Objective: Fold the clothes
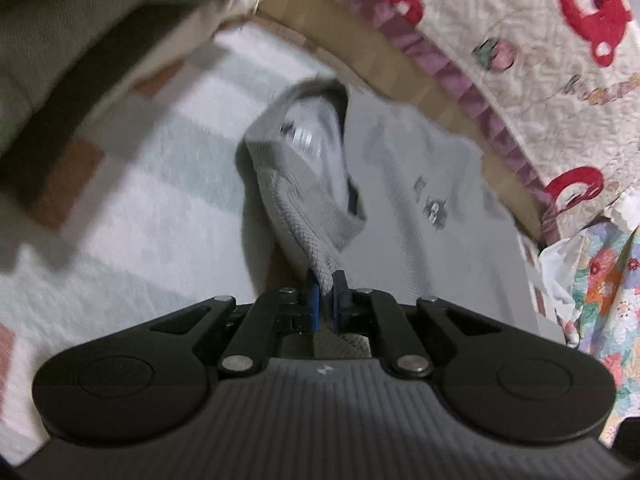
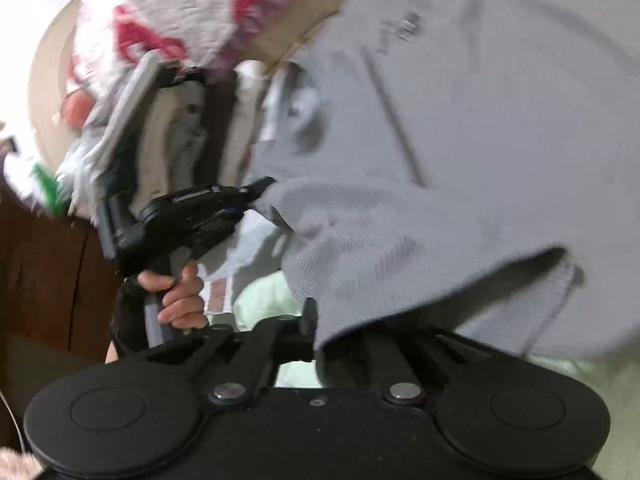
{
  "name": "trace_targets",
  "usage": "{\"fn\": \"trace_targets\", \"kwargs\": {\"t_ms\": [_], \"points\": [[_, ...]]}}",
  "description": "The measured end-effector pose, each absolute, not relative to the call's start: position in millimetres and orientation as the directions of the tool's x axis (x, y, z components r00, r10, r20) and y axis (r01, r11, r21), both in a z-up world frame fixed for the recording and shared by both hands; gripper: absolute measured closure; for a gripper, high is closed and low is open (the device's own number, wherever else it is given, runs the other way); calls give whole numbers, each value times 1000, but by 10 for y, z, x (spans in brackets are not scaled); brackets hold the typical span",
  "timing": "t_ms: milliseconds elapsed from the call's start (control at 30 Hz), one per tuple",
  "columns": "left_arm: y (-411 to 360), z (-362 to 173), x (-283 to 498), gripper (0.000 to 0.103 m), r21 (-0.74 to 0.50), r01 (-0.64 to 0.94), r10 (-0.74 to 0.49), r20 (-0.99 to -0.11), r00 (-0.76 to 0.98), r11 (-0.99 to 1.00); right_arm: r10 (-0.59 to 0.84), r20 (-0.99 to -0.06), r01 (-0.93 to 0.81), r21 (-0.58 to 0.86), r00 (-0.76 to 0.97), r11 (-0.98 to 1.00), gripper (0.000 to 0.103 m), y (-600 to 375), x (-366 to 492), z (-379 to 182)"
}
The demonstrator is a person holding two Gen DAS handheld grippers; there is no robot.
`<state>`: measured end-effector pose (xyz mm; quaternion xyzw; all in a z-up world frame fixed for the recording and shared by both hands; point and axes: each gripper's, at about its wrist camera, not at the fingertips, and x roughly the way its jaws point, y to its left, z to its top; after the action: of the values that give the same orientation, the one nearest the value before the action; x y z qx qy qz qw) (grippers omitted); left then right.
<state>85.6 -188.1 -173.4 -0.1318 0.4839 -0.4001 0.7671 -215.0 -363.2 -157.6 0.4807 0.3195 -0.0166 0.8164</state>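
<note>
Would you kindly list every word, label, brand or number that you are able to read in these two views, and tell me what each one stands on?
No text can be read for certain.
Small white mark on the left gripper body: perhaps "M", too small to be sure.
Dark print on the grey shirt chest: blurred, unreadable in both views.
Label inside the shirt's collar: blurred, unreadable.

Grey shirt [image 2: 440,160] hides the right hand-held gripper [image 2: 316,320] tips.

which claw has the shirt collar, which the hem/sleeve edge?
Left claw pinches the ribbed collar of the grey shirt, next to the neck label. Right claw grips a plain edge, which drapes over it; which edge is unclear.
</note>
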Motion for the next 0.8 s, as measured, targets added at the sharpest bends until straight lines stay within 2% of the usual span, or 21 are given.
{"fn": "trace_targets", "kwargs": {"t_ms": [67,167,200,367,433,500,633,733,800], "points": [[-1793,-1603,849,98,-585,508,-762,-588,270,632,299,-475,234,776,828,585,98,-3581,-2165,-1411],[-1721,-1468,813,98,-538,534,-749,-565,345,652,498,-268,-16,870,825,493,98,-3543,-2205,-1123],[-1719,-1440,802,98,-524,539,-742,-570,354,660,531,-234,-62,875,815,480,98,-3497,-2212,-1037],[-1569,-1167,739,98,-493,564,-744,-523,416,663,547,-367,-51,796,752,604,98,-3292,-2118,-901],[-1428,-1079,751,98,-526,537,-751,-498,434,660,573,-350,-53,820,741,570,98,-3321,-2142,-959],[-1317,-1069,753,98,-536,500,-732,-512,448,681,609,-323,-75,841,725,535,98,-3304,-2139,-982],[-1305,-1297,745,98,-422,443,-602,-667,439,791,661,-261,-110,879,703,464,98,-3212,-2069,-972],[-1214,-1378,733,98,-452,394,-594,-684,423,800,678,-257,-101,892,689,441,98,-3176,-2009,-972],[-1171,-1324,686,98,-431,405,-585,-681,441,806,692,-254,-86,905,676,416,98,-3170,-1970,-989]]}}
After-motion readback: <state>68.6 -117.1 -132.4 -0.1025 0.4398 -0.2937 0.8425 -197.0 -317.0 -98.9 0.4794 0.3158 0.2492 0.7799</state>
